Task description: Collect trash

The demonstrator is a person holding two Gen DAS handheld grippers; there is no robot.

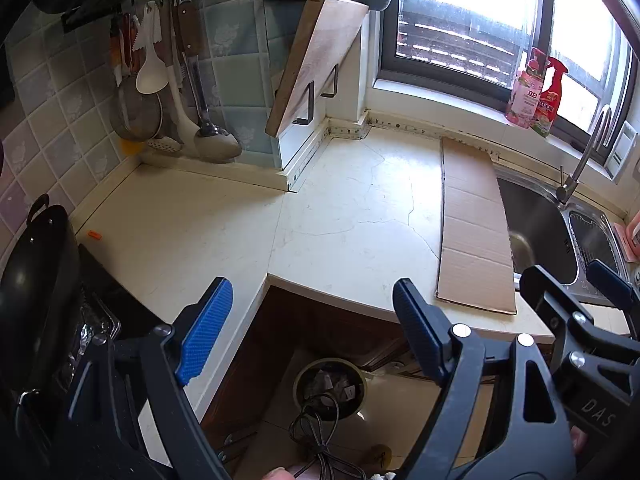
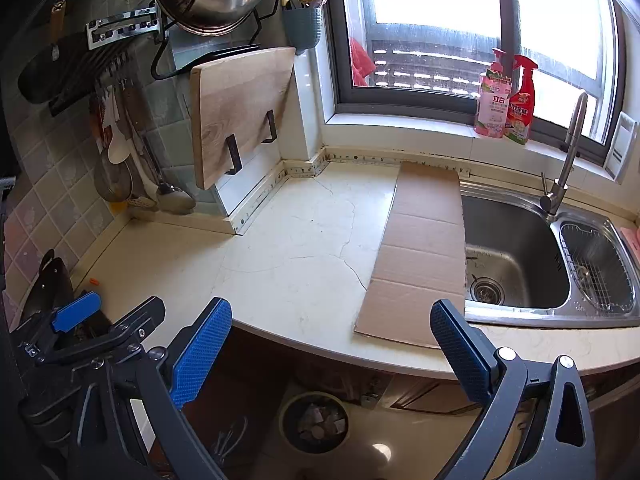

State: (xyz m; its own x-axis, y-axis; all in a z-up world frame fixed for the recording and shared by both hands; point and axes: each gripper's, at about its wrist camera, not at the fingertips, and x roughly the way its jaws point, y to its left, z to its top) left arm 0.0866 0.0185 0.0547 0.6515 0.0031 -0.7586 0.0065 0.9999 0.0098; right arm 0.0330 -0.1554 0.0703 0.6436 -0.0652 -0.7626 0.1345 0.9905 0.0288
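The one clear piece of trash on the counter is a small orange scrap (image 1: 93, 235), lying well ahead and to the left of the left tongs (image 1: 308, 330), close to the black wok (image 1: 38, 280) and near the tiled wall. The flat cardboard sheet (image 2: 420, 256) may also count; it lies just ahead of the right tongs (image 2: 332, 354), one long edge against the sink (image 2: 516, 264). Both tongs are released, jaws spread wide, holding nothing. Below and between them on the floor sits the round trash bin (image 2: 314, 422), already holding waste. The scrap is tiny and flat, so broad blue pads could slide over it or flick it under the wok. The cardboard is thin and flush to the counter; a top pinch may just skate, and pushing it could tip it into the sink.
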